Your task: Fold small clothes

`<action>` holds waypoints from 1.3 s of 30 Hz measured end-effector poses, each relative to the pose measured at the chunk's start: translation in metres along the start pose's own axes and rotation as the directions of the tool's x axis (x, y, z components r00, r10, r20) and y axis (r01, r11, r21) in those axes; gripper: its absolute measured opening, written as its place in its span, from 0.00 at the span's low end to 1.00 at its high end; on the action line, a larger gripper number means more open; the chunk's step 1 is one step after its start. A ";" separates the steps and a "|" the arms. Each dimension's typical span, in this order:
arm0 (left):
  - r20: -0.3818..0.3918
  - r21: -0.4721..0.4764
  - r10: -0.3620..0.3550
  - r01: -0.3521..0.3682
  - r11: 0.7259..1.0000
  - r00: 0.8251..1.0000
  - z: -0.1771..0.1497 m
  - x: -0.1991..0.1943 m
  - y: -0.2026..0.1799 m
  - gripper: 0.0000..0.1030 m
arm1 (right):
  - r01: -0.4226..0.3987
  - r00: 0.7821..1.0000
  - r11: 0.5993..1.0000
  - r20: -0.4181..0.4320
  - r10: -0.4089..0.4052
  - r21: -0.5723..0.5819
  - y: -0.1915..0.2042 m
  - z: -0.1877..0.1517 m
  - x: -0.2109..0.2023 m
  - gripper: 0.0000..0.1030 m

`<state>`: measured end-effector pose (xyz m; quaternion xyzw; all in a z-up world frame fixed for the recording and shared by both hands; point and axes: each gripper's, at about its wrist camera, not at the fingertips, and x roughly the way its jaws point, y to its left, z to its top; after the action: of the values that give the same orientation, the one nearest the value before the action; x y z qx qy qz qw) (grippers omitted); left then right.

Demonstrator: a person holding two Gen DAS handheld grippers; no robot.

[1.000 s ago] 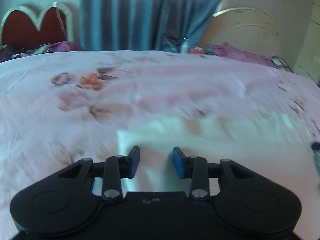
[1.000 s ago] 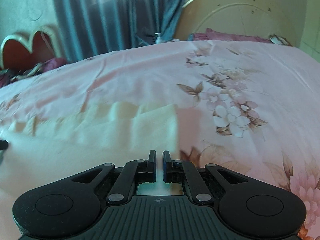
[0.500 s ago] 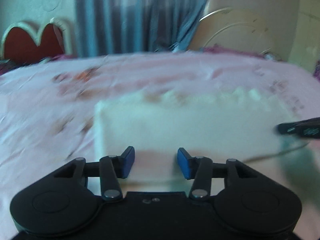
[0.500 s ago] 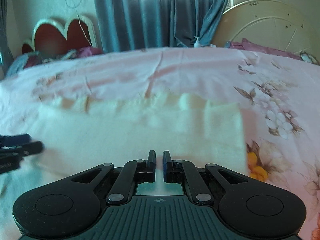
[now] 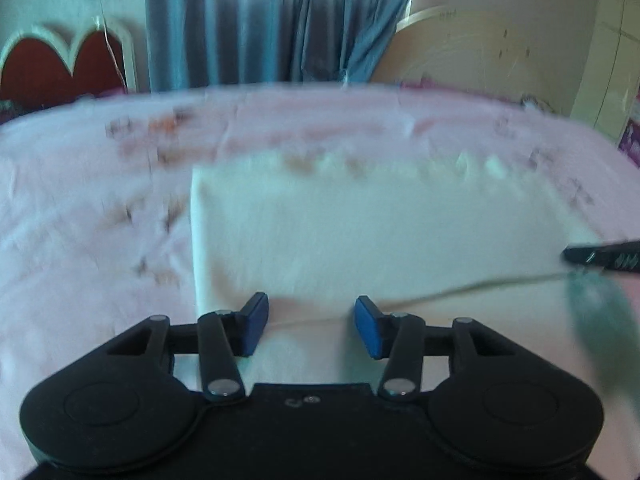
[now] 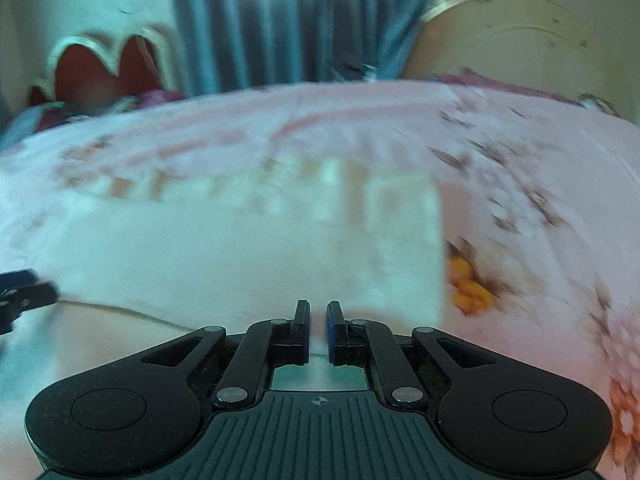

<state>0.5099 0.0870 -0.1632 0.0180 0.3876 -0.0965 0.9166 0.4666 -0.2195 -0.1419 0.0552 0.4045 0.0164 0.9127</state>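
A pale cream garment lies folded on the pink floral bedspread; it also shows in the right wrist view. My left gripper is open over the garment's near left edge and holds nothing. My right gripper has its jaws almost together on the garment's near edge by its right corner. The right gripper's tip shows at the right edge of the left wrist view, and the left gripper's tip at the left edge of the right wrist view. Both views are blurred.
A red heart-shaped headboard and blue curtains stand behind the bed. A round cream board leans at the back right. Purple cloth lies on the bed's far edge.
Both grippers have pulled back toward me, so the whole garment now shows. The left jaws have opened wider. The right jaws stay nearly closed on the cloth edge.
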 end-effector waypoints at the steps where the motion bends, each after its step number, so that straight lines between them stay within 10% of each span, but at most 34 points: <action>1: 0.006 0.008 -0.003 0.003 1.000 1.000 -0.001 -0.003 0.000 0.45 | 0.014 1.000 1.000 0.006 -0.015 0.018 -0.004 0.001 -0.005 0.05; 4: 0.014 0.022 -0.021 0.020 1.000 1.000 -0.004 -0.011 0.005 0.46 | 0.014 0.999 0.999 0.047 -0.016 0.034 -0.010 0.000 -0.022 0.12; 6: 0.010 0.014 -0.033 0.033 0.999 0.999 -0.007 -0.010 0.009 0.46 | 0.022 0.997 0.999 0.079 -0.025 0.041 -0.010 -0.003 -0.028 0.61; 15: 0.029 0.037 -0.046 0.045 0.998 0.999 -0.006 -0.012 0.008 0.46 | 0.048 0.999 0.997 0.014 -0.048 0.060 -0.011 -0.009 -0.006 0.27; 39: 0.052 0.073 0.065 -0.069 0.995 0.997 -0.009 -0.043 -0.004 0.61 | -0.011 0.999 0.999 0.051 0.009 0.041 0.015 -0.003 -0.057 0.27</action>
<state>0.4733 0.0911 -0.1390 0.0630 0.3598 -0.0806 0.9274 0.4263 -0.2084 -0.1008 0.0767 0.3812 0.0113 0.9212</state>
